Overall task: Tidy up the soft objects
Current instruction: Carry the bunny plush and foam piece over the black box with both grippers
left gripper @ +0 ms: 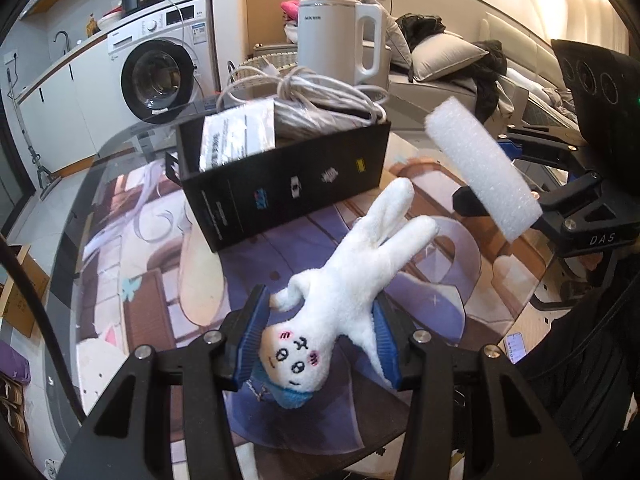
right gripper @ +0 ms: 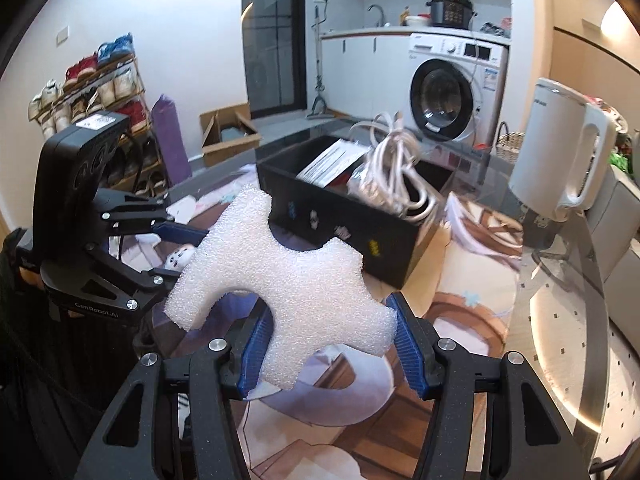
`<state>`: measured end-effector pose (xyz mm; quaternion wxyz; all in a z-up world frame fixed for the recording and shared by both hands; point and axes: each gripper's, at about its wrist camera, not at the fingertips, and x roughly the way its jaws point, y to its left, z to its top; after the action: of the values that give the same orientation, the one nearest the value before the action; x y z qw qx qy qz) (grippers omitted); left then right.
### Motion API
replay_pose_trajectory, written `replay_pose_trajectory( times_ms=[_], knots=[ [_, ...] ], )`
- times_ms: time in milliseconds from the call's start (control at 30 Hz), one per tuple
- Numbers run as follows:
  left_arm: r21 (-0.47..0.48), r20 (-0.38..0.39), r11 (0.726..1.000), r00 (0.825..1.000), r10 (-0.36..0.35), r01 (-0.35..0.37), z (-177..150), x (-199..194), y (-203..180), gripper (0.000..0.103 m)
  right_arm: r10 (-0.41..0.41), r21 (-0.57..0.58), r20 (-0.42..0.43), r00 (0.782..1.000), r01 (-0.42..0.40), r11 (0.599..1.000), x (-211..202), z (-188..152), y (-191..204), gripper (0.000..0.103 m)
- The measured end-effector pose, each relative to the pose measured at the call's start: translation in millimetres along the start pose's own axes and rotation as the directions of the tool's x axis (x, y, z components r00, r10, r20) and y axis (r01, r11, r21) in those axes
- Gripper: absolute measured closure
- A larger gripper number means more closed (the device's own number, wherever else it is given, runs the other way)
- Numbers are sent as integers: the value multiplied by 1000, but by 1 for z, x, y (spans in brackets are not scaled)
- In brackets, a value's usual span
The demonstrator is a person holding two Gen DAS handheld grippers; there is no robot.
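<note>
My left gripper [left gripper: 316,340] is shut on a white plush rabbit [left gripper: 352,280], gripping it near the head, its ears pointing away toward the black box [left gripper: 288,188]. The rabbit's face peeks out in the right wrist view [right gripper: 180,258]. My right gripper [right gripper: 330,344] is shut on a white foam piece [right gripper: 288,280] with several lobes, held above the table. The foam piece shows edge-on in the left wrist view [left gripper: 480,168], right of the box. The open black box [right gripper: 360,224] holds a coiled white cable [right gripper: 396,176] and papers [left gripper: 240,136].
A white electric kettle [left gripper: 340,40] stands behind the box on the glass table with a printed mat [left gripper: 160,280]. A washing machine [right gripper: 452,96], a shoe rack [right gripper: 96,92] and a cardboard box [right gripper: 228,136] stand beyond. A sofa with pillows [left gripper: 448,56] is at the right.
</note>
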<state>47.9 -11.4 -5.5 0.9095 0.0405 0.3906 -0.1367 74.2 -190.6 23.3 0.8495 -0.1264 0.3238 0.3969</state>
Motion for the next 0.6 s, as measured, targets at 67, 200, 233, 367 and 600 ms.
replay_pose_trajectory(
  times_ms=[67, 200, 233, 367, 600],
  knots=[
    [-1, 12, 1000, 1000, 4, -4, 3, -3, 2, 55, -13, 12, 20, 1000, 12, 1000, -4, 2, -2, 46],
    [6, 39, 1000, 999, 24, -25, 15, -8, 9, 55, -40, 38, 54, 998, 38, 999, -12, 7, -8, 46],
    [7, 47, 1000, 998, 30, -30, 20, -9, 12, 55, -50, 42, 61, 997, 48, 998, -13, 9, -8, 46],
    [31, 79, 998, 996, 45, -48, 44, -10, 26, 55, -65, 64, 92, 994, 60, 996, -19, 16, -12, 46],
    [120, 109, 991, 993, 44, -57, 85, 9, 40, 55, -89, 95, 104, 991, 79, 992, -19, 18, -23, 45]
  ],
)
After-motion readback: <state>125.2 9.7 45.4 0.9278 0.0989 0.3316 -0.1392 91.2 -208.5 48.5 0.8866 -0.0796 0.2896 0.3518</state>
